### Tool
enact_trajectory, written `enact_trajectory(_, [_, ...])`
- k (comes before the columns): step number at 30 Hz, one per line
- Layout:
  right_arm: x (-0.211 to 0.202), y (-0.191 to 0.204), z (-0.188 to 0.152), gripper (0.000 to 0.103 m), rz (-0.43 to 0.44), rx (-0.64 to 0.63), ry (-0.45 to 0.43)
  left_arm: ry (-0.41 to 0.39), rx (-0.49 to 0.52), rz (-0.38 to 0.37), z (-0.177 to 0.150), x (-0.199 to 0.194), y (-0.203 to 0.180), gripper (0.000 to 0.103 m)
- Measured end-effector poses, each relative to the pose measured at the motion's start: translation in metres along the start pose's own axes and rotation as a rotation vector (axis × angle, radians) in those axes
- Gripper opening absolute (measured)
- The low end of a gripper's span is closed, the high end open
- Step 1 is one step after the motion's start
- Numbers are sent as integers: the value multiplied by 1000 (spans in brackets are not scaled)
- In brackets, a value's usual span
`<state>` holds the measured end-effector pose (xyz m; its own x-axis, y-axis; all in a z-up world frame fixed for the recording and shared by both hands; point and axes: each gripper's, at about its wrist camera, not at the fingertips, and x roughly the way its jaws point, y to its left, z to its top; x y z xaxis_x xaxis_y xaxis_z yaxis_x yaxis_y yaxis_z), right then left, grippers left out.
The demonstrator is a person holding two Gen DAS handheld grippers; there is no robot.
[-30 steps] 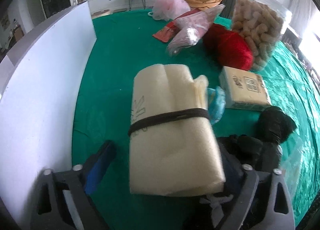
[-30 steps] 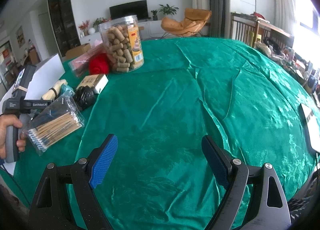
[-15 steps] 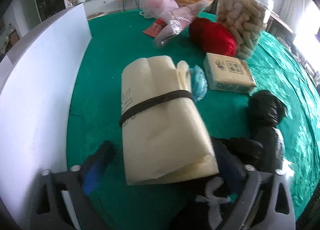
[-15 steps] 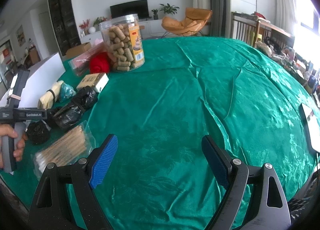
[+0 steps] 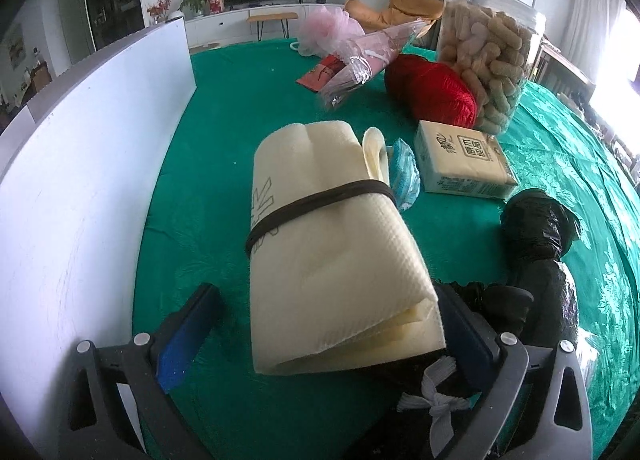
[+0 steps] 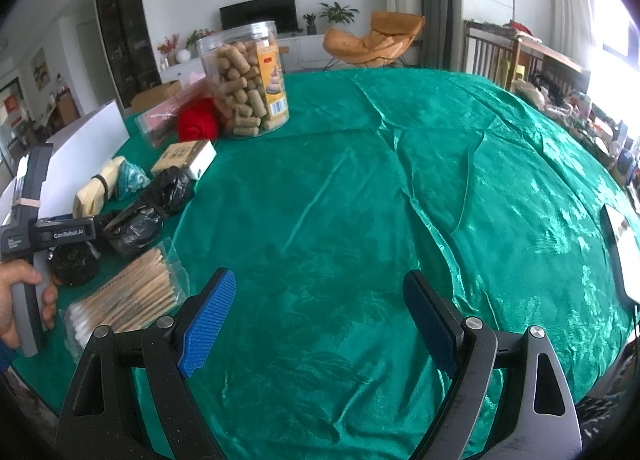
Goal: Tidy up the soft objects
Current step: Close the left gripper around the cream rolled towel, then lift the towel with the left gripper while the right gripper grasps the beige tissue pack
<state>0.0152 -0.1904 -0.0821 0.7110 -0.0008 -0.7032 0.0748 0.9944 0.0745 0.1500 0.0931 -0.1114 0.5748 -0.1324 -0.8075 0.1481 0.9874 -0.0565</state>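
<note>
The left gripper stands fully open, its jaws having just been opening. The cream foam roll, bound by a dark band, lies between them on the green-covered worktop, near the worktop's left edge beside the white board; neither pad presses it. A black bag bundle lies just right of the roll. The right gripper is open and empty over bare cloth near the front edge.

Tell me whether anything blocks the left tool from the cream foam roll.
Nothing visible does. The left tool is open with the cream foam roll lying between its fingers. A black bundle crowds the right finger, beside the roll, not in front.
</note>
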Motion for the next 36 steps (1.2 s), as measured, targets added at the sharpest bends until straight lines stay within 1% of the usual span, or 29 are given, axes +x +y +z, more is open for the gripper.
enact_trajectory(16, [4, 0, -1, 88, -5, -3, 16, -1, -2, 0, -1, 0, 1, 103])
enact_trajectory(17, [1, 0, 0, 88, 2, 1, 2, -1, -2, 1, -1, 0, 1, 103])
enact_trajectory(18, [-8, -4, 2, 88, 19, 18, -37, -1, -2, 1, -1, 0, 1, 103])
enact_trajectory(21, [-38, -14, 12, 88, 40, 70, -186, -1, -3, 1, 0, 1, 1, 103])
enact_trajectory(22, [-44, -14, 18, 89, 54, 64, -225, -2, -2, 0, -1, 0, 1, 103])
enact_trajectory(23, [-44, -9, 27, 89, 79, 33, -235, -1, -3, 0, -1, 0, 1, 103])
enact_trajectory(24, [-39, 0, 38, 89, 107, -15, -211, -1, -2, 1, -1, 0, 1, 103])
enact_trajectory(26, [-22, 25, 64, 89, 153, -131, -134, -1, -3, 1, -1, 1, 1, 103])
enact_trajectory(28, [-5, 50, 88, 89, 198, -218, -100, -2, -3, 0, -1, 0, 1, 103])
enact_trajectory(29, [5, 61, 97, 88, 217, -245, -80, -2, -4, 0, -1, 0, 1, 103])
enact_trajectory(31, [36, 82, 117, 88, 247, -258, -1, -2, -14, 5, -1, -1, 2, 103])
enact_trajectory(33, [76, 101, 128, 88, 286, -247, 113, 12, -27, -6, -2, -4, 3, 103])
enact_trajectory(35, [109, 120, 131, 88, 307, -291, 204, 37, -49, -50, -3, -11, 7, 103])
enact_trajectory(36, [122, 132, 131, 88, 307, -346, 232, 34, -70, -81, -4, -16, 11, 103])
